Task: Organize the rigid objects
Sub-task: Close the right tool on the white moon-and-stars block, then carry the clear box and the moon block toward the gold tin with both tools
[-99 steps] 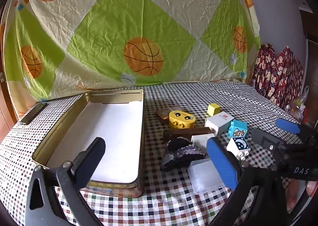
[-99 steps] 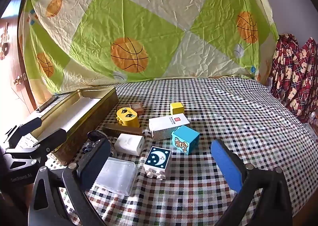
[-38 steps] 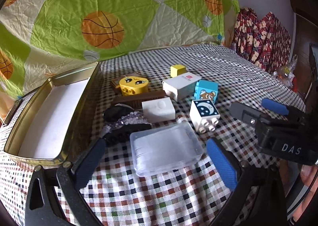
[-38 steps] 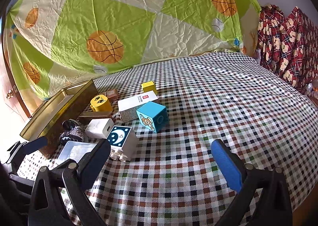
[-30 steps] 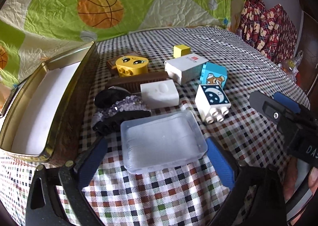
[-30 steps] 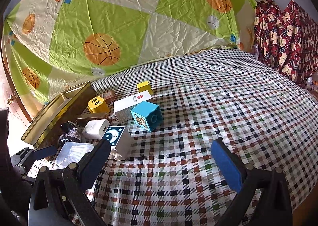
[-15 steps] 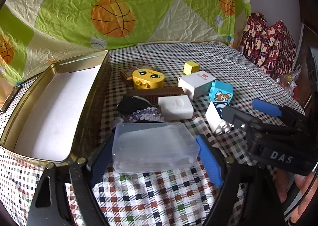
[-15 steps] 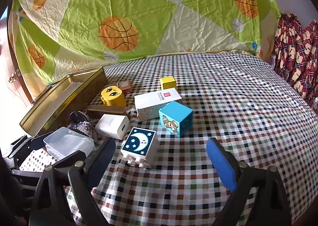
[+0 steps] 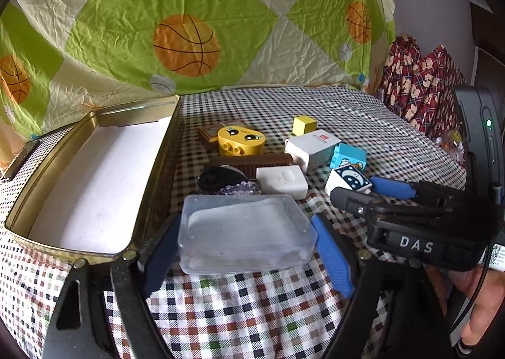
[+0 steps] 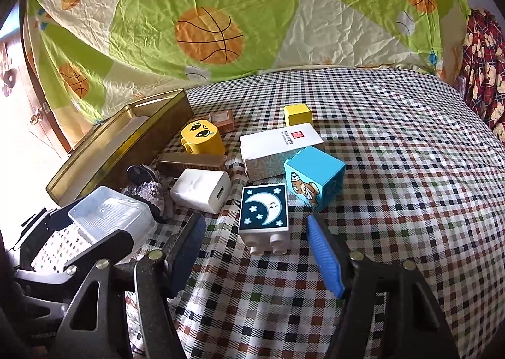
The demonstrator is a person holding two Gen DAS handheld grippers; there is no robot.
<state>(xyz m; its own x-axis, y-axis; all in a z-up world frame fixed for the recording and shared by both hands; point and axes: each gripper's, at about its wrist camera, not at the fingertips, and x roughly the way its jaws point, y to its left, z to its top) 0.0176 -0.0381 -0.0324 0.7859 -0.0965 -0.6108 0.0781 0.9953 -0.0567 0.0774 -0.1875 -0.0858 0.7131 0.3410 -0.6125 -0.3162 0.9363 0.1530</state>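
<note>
You are pinching the clear plastic box (image 9: 246, 232) in your left gripper (image 9: 243, 251), lifted just beside the gold tin (image 9: 94, 182) at the bed's left edge — keep it level as you carry it over the rim. Your right gripper (image 10: 255, 248) is spread around the moon block (image 10: 264, 215). A second ago both were gaping wide.

The right gripper (image 10: 255, 251), jaws apart, straddles the moon block (image 10: 264, 213). Touching behind it sits the blue bear block (image 10: 312, 176); the white charger (image 10: 202, 190) lies to the moon block's left.
</note>
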